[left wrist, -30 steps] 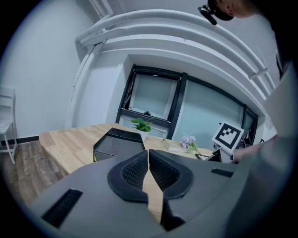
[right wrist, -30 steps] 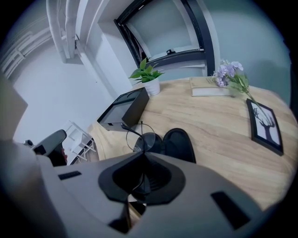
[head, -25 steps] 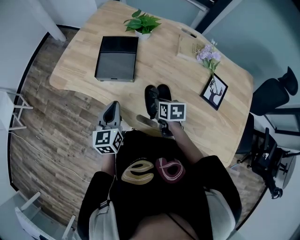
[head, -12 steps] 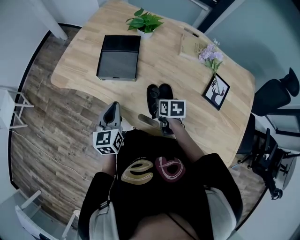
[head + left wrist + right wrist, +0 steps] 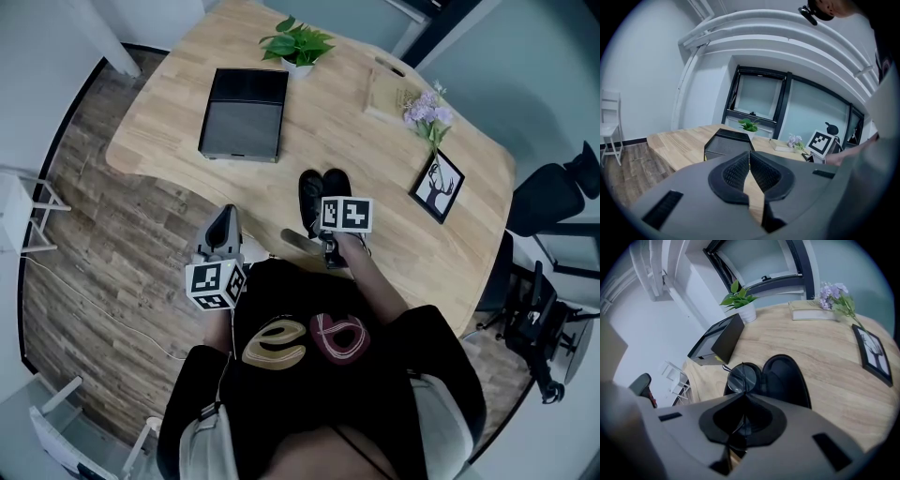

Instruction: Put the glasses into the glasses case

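Note:
The black glasses case (image 5: 313, 191) lies open near the table's front edge, both halves (image 5: 786, 379) facing up. My right gripper (image 5: 324, 210) hangs just above it and is shut on the glasses; one round lens (image 5: 744, 376) shows past the jaw tips (image 5: 743, 394), over the case's left half. Whether the lens touches the case I cannot tell. My left gripper (image 5: 223, 221) stays off the table's front edge on the left, its pads (image 5: 740, 169) meeting at the tips with nothing between them.
A flat black box (image 5: 243, 127) lies at the back left of the wooden table (image 5: 169, 103), beside a potted plant (image 5: 300, 43). A book (image 5: 386, 94), purple flowers (image 5: 427, 114) and a framed picture (image 5: 438, 186) sit on the right. An office chair (image 5: 551, 195) stands beyond the right edge.
My right gripper has sunk a little towards the open case with the glasses still in it. The left gripper has kept still.

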### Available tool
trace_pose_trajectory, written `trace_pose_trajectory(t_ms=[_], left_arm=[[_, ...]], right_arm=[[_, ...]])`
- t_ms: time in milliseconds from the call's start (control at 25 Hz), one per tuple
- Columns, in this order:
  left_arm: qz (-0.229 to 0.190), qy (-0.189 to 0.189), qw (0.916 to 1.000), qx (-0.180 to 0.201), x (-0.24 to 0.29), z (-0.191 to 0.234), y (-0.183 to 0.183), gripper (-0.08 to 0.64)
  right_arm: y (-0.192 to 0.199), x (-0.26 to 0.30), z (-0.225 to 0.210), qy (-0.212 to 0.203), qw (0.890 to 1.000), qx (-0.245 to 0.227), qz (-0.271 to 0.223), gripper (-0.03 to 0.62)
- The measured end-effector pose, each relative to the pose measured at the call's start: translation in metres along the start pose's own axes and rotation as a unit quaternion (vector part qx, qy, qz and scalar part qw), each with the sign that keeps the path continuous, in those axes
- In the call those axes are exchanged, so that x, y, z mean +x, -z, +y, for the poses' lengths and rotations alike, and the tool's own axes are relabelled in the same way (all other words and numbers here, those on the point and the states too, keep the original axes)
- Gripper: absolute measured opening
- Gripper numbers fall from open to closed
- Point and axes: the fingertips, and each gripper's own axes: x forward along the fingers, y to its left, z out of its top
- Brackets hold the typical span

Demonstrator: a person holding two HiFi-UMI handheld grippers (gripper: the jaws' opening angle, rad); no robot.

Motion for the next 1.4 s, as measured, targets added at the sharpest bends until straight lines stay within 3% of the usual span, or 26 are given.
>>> trace_pose_trajectory(t_ms=[520,1400], left_arm=[[0.007,0.0,1.0,-0.001,0.004,0.005,0.005,0.023],[0.022,0.004,0.9996,0.018,0.013,0.002,0.005,0.023]], right_arm=[[0.005,0.01,-0.003,-0.019,0.999,0.046,0.017,0.018],[0.009,0.025,-0.004,-0.013,0.998,0.026,0.049,0.021]])
